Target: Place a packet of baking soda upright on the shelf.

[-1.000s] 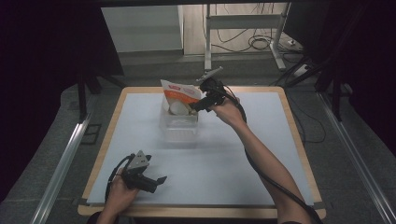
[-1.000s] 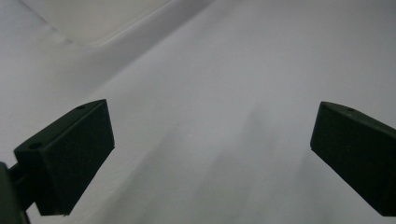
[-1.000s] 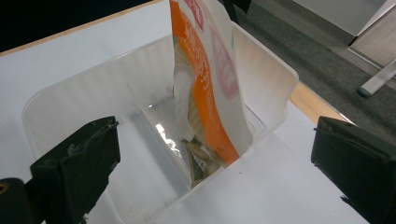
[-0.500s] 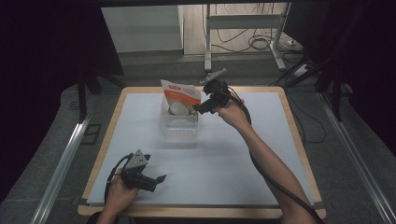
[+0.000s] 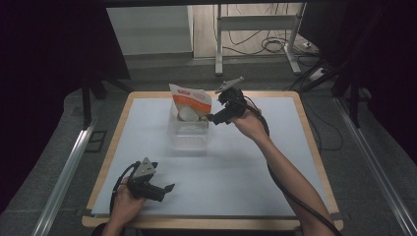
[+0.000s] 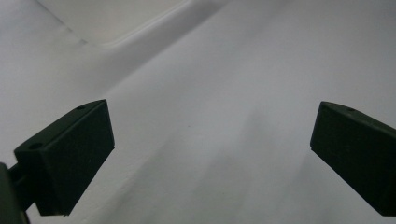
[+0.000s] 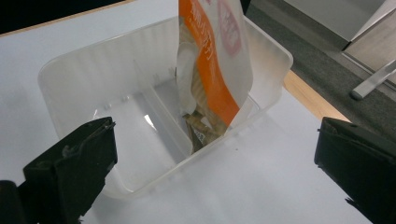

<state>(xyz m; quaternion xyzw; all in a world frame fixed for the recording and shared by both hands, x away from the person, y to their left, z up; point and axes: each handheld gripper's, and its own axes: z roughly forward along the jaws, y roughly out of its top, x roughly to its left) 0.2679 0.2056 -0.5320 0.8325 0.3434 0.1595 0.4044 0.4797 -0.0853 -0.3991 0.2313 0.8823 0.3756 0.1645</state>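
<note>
An orange-and-white snack pouch stands tilted in the far compartment of a clear plastic bin at the table's middle back. My right gripper hovers just right of the bin, open, nothing between its jaws. Low at the near left of the table, my left gripper is open over bare white surface.
The white table top has a wooden rim. Beyond the far edge stand a metal frame leg and floor cables. A dark panel rises at the left.
My right gripper has drawn back to the right and slightly up from the bin, leaving the pouch standing in it. The left gripper has stayed in place.
</note>
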